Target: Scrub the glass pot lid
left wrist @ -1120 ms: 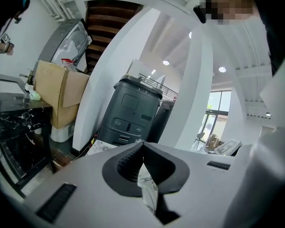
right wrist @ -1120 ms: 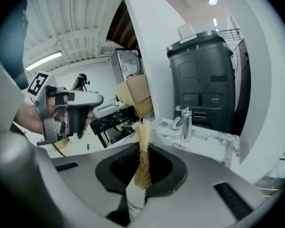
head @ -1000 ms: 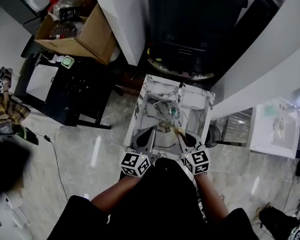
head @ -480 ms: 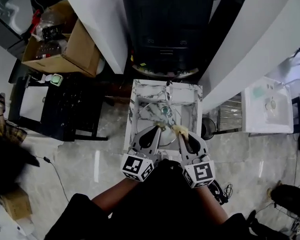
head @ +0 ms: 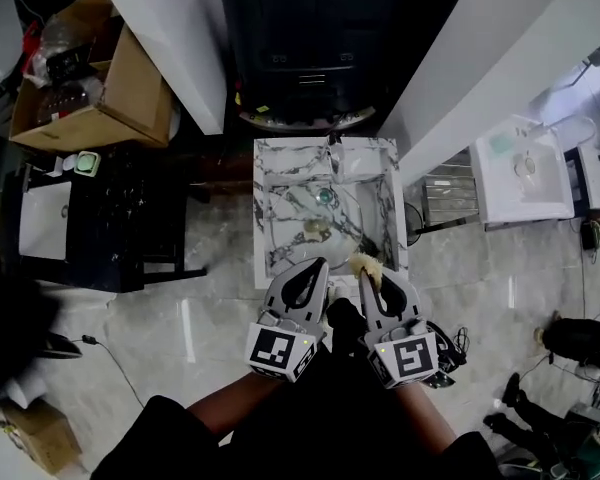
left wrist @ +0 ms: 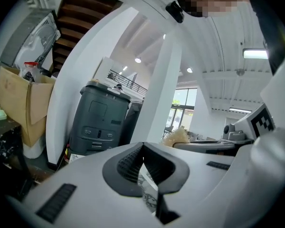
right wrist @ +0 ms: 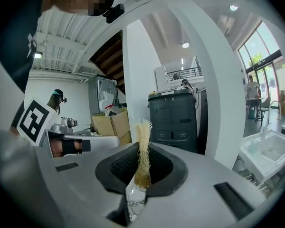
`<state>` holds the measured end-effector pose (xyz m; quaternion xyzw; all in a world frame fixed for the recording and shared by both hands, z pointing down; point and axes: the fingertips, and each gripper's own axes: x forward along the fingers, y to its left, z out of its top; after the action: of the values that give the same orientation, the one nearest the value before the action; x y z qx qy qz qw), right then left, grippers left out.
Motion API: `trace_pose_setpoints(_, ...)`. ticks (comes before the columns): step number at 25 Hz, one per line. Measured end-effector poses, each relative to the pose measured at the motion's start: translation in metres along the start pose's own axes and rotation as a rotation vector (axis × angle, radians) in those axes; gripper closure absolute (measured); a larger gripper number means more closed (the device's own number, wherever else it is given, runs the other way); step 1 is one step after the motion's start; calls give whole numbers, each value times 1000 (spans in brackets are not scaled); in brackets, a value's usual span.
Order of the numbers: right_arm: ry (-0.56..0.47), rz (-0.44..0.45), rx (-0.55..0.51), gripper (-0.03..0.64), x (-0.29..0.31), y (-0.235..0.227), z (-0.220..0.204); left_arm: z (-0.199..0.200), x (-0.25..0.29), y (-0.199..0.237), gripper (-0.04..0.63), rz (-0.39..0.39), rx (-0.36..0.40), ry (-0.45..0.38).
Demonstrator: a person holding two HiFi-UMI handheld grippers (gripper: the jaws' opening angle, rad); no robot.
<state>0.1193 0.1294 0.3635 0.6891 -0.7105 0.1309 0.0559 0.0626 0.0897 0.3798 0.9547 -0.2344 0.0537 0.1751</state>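
The glass pot lid (head: 323, 216) lies in the marble sink (head: 272, 208), its greenish knob (head: 325, 196) up and a tan lump (head: 314, 233) resting on it. Both grippers hover at the sink's near edge, level and clear of the lid. My left gripper (head: 318, 266) is shut with nothing between its pads (left wrist: 133, 161). My right gripper (head: 364, 268) is shut on a tan fibrous scrubber (right wrist: 143, 139) that sticks up out of the jaws; the scrubber (left wrist: 176, 137) also shows in the left gripper view.
A black bin (head: 310, 38) stands behind the sink between white walls. A cardboard box (head: 80, 98) and a black rack (head: 110, 218) are at the left, and a white basin (head: 525, 168) at the right. A person (right wrist: 54, 101) stands far off.
Both grippers have drawn back from the lid toward me to the sink's near edge. The left gripper no longer reaches the lid. The scrubber stays in the right gripper.
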Motion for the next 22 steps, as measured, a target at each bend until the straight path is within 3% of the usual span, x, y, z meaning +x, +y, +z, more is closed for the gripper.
trace_pose_setpoints(10,-72,-42,-35,565,-18,29,9,15,-45,5,580,40,47,-100)
trace_pose_setpoints(22,-159,-27,-48,565,-34,36,25,29,-53,-15,580,77,132,-141)
